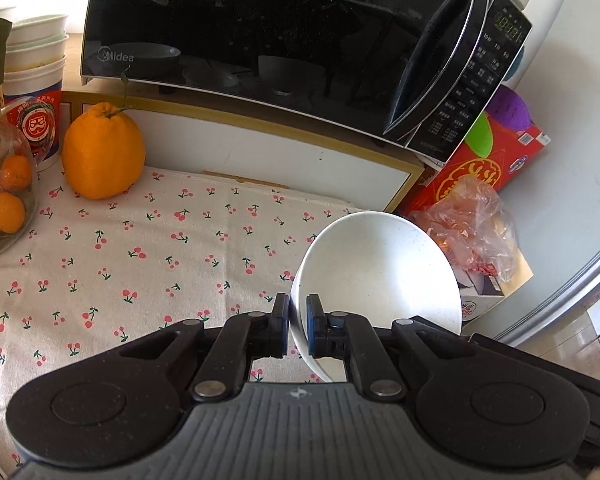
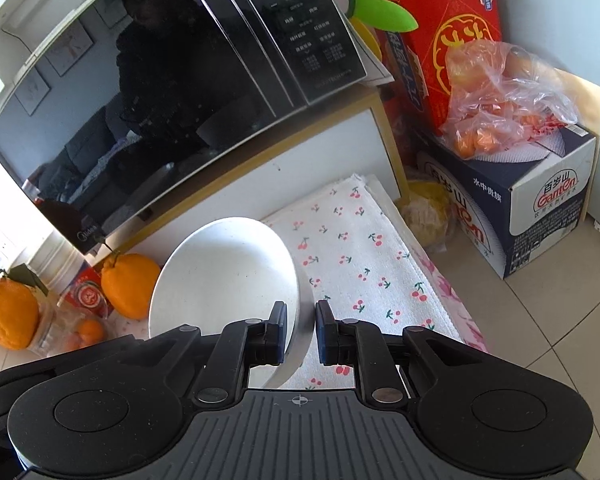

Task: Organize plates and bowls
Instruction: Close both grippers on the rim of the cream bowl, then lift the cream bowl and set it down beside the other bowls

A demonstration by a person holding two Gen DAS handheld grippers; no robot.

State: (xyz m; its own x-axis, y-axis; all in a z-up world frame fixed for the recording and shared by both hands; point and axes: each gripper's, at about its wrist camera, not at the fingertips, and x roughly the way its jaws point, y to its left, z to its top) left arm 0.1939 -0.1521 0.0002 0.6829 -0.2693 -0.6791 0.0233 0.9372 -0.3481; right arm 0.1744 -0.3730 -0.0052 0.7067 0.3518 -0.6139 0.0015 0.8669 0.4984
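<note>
In the left wrist view my left gripper (image 1: 297,326) is shut on the rim of a white bowl (image 1: 380,272), held tilted above the cherry-print cloth (image 1: 139,256). In the right wrist view my right gripper (image 2: 300,330) is closed on the rim of a white bowl (image 2: 227,276), also tilted and held above the cloth (image 2: 360,264). Whether both views show the same bowl cannot be told.
A black microwave (image 1: 279,40) stands on a white cabinet behind the cloth. A large orange (image 1: 103,152), a bag of small oranges (image 1: 3,200) and stacked paper cups (image 1: 35,76) sit at left. Boxes (image 2: 540,208) and a plastic bag (image 2: 500,96) stand at right on the floor.
</note>
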